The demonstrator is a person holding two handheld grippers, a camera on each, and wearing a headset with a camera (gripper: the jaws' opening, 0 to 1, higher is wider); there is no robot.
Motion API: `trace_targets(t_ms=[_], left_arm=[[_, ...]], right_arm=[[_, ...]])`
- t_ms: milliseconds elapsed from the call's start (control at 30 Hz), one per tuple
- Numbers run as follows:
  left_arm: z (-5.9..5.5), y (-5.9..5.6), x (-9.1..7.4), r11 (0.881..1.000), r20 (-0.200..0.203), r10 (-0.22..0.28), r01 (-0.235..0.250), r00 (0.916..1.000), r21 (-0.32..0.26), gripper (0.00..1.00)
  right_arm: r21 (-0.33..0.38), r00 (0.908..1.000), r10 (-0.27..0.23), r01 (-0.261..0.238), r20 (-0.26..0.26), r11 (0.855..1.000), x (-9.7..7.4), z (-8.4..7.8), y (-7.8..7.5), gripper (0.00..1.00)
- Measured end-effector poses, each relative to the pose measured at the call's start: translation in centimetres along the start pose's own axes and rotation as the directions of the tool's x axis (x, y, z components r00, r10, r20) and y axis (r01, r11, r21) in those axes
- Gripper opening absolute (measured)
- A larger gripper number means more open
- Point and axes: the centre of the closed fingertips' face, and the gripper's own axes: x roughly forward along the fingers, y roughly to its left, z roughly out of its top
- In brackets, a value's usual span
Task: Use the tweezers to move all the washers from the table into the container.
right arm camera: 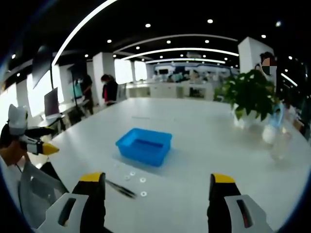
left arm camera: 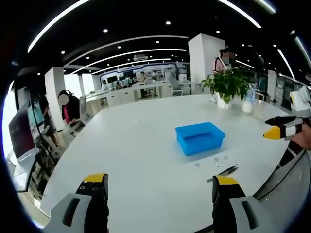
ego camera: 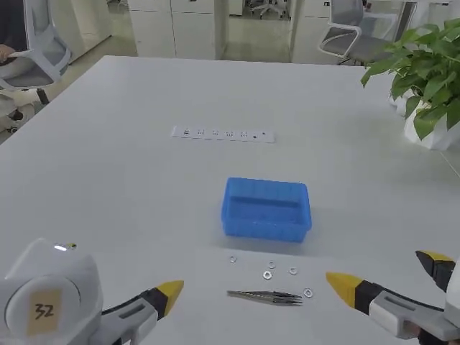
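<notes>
You held the left gripper (left arm camera: 160,180) and the right gripper (right arm camera: 157,178) released, jaws wide apart. The tweezers (ego camera: 266,295) lay between them, the washers (ego camera: 268,274) just ahead, and the container (ego camera: 266,228) beyond.

A tan label (ego camera: 43,311) with the handwritten number "32" sits on the rounded white body of the left gripper (left arm camera: 158,180), over the tabletop's (ego camera: 108,180) near left corner. Marks on the power strip (ego camera: 223,134) are too small to read.
</notes>
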Motion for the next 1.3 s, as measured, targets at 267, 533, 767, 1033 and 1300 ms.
trace_targets(t_ms=[267, 533, 767, 1033, 1300], left_arm=[[0.3, -0.1, 1.1, 0.999, -0.014, -0.022, 0.022, 0.9997, 0.024, 0.9], [0.1, -1.4, 2.4, 0.993, -0.031, -0.093, 0.095, 0.9952, 0.067, 0.84], [-1.7, -4.7, 3.9, 0.938, -0.152, -0.292, 0.314, 0.9441, 0.146, 0.64], [-3.4, -8.1, 5.6, 0.841, -0.284, -0.43, 0.494, 0.8573, 0.221, 0.49], [-4.8, -9.9, 7.8, 0.766, -0.363, -0.495, 0.594, 0.7893, 0.246, 0.32]], right_arm=[[0.001, 0.9998, 0.008, -0.008, -0.016, 1.0, 0.5, -0.2, 0.0, 0.86], [-0.011, 0.9993, 0.013, -0.013, -0.034, 1.0, 1.7, -0.6, -0.1, 0.84], [-0.03, 0.9974, 0.02, -0.022, -0.069, 0.999, 2.7, -0.8, 0.2, 0.84], [-0.029, 0.9907, 0.061, -0.065, -0.121, 0.997, 3.9, -1.7, 1.1, 0.81], [-0.047, 0.9828, 0.1, -0.108, -0.156, 0.993, 4.2, -2.9, 2.4, 0.77]])
